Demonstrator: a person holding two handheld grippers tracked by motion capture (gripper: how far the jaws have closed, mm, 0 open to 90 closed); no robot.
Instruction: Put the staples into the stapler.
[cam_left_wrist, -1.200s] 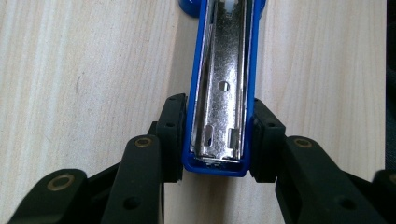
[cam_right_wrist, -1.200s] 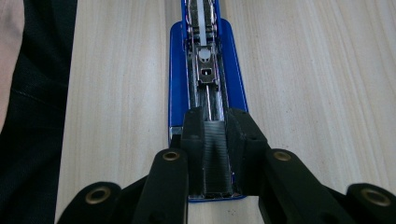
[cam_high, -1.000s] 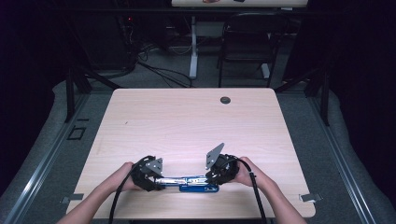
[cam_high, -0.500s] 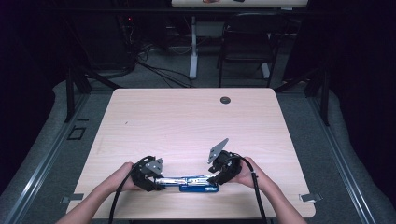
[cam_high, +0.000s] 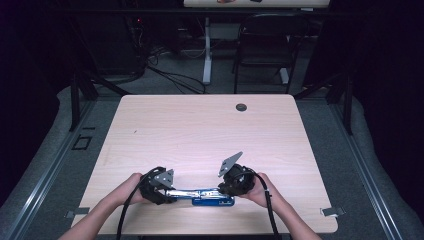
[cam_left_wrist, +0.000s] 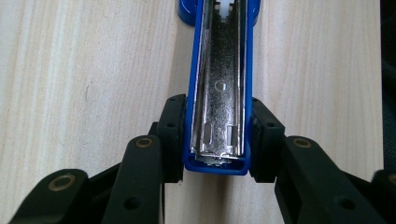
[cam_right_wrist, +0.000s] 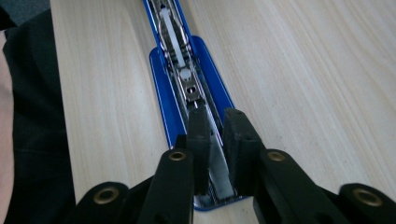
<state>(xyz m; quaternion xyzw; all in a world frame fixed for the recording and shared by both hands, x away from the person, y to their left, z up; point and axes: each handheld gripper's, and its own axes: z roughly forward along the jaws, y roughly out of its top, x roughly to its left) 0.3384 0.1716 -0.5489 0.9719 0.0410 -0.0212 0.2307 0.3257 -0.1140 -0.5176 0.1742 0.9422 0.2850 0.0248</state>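
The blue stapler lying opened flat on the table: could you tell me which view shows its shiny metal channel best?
The left gripper view: the blue stapler fills it, channel up. The right gripper view shows its white pusher; the high view shows it small.

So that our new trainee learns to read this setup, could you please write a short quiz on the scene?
1. True or false: the blue stapler lies folded shut on the table.
2. What do the jaws of the left gripper hold? A: one end of the blue stapler, clamped from both sides. B: a cable. C: nothing.
3. What small thing sits near the table's far edge?

Key
1. False: it lies opened out flat, with its metal channel facing up.
2. A.
3. A dark round cap, set in the tabletop.
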